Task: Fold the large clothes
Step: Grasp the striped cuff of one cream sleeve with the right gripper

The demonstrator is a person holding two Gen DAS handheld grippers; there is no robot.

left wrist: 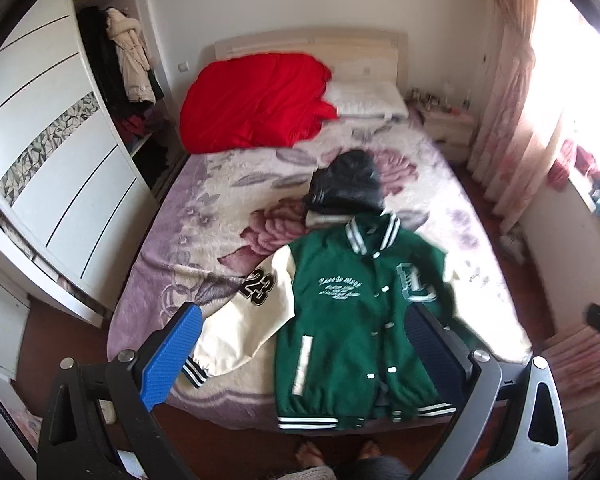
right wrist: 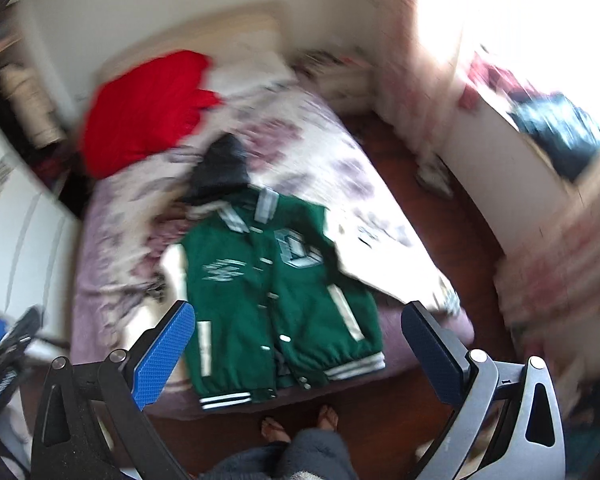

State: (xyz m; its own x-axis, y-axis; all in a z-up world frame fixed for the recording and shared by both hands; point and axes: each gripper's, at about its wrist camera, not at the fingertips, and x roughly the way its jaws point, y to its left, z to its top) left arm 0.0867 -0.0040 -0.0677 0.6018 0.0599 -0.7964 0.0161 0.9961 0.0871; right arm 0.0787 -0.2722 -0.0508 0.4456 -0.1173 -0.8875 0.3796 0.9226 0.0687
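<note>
Plainly, stage: nothing had yet been folded, judging from how the garment lay.

Jacket: a green varsity jacket (left wrist: 356, 320) with cream sleeves lay face up at the foot of the bed (left wrist: 204, 184), collar toward the headboard, striped hem at the near edge, front snapped closed. Probably spread flat this way so both sleeves could be reached from where the person stood.

Sleeves: the cream sleeve (left wrist: 244, 328) on the left of the view splayed outward over the blanket; the other ran off toward the bright window side.

Left gripper (left wrist: 304, 344): released, its blue pads wide apart, holding nothing, raised above the jacket's lower half.

Right gripper (right wrist: 296, 344): likewise spread and empty, high over the hem; this view was motion-blurred.

Writing: a black "23" patch (left wrist: 259, 286) on the sleeve; a large letter patch (left wrist: 414, 288) on the chest, seemingly "L"; small white chest script too fine to read.

Other clothes: a dark folded garment (left wrist: 346, 184) sat just beyond the collar, likely set aside as finished; a red quilt (left wrist: 256, 100) was heaped by the pillow.

Person: bare feet (right wrist: 300, 424) stood at the bed's foot.
</note>
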